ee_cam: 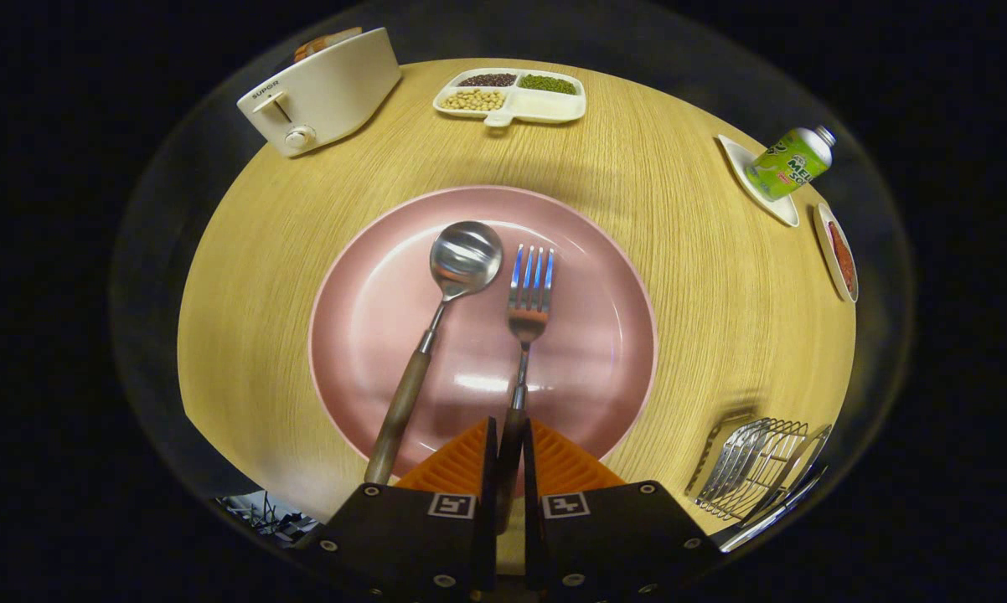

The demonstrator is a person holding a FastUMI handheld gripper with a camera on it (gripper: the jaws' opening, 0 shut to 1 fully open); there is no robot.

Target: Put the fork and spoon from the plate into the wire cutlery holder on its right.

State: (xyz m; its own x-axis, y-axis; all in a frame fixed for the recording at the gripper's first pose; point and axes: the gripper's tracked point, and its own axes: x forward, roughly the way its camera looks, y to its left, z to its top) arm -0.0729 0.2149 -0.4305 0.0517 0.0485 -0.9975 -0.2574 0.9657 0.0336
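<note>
My gripper (510, 456) has its two fingers drawn in narrow around the handle of the fork (527, 318), which runs up between them; they look pressed against it on both sides, so I judge I have hold of it. The fork points toward twelve o'clock with its tines over the middle of the pink plate (386, 285), and I cannot tell whether it has left the plate's surface yet. The spoon (445, 301) lies just beside the fork at its nine o'clock side, bowl up near the plate's centre, handle slanting back toward seven o'clock past my left finger, untouched.

The wire cutlery holder (751, 473) stands on the table (654, 151) off the plate's rim at about four o'clock from the fork, and I see no fork or spoon handle standing in it.

So as I read it, nothing is delivered yet: the fork is gripped but not carried across, and the spoon has its whole trip left. Toaster (319, 92) and divided dish (512, 96) sit far off at eleven and twelve.
</note>
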